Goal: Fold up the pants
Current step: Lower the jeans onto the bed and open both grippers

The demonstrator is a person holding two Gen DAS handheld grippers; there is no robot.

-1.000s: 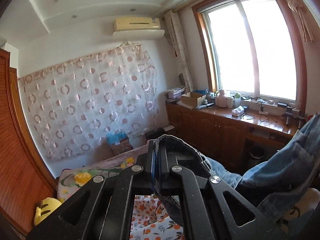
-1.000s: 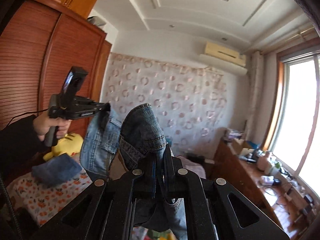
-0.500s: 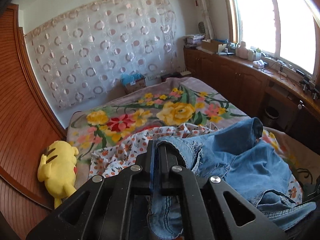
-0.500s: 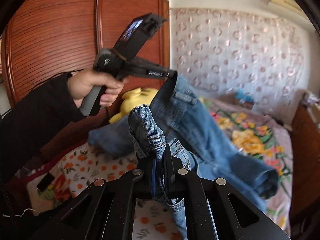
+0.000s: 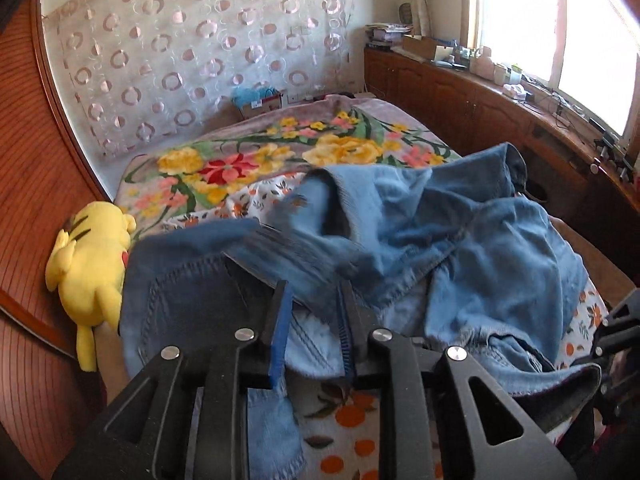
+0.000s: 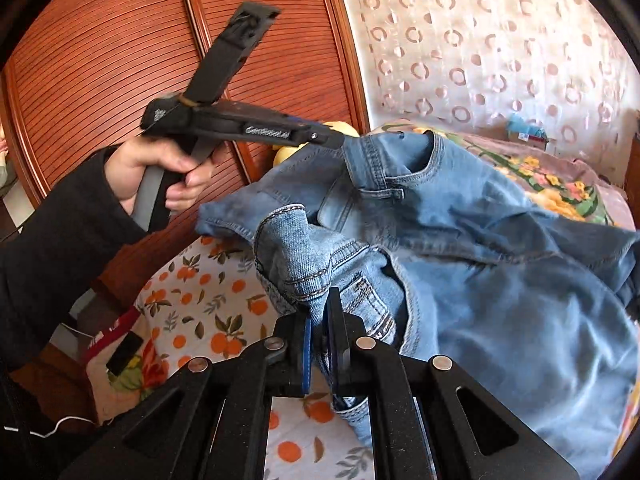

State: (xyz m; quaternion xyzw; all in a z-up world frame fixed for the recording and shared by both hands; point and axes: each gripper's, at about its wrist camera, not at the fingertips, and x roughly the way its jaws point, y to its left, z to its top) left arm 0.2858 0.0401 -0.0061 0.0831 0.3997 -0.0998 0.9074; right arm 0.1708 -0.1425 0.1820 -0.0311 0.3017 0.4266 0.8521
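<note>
Pants (image 5: 460, 240): waistband lies loose between left gripper (image 5: 312, 320), whose jaws have just been opening; right gripper (image 6: 320, 320) clamped on waistband fold; legs heaped ahead on bed (image 5: 248, 160). Risk: uneven release leaves denim twisted, bunched.

left gripper (image 6: 336, 141): matte black, slim body, white lettering on side, black mount rising from top, grey-and-black handle | right gripper (image 6: 320, 340): black frame with triangular cut-outs, silver round screws, blue pads on finger insides | hand (image 6: 160, 172): bare | sleeve (image 6: 60, 248): black, long
</note>
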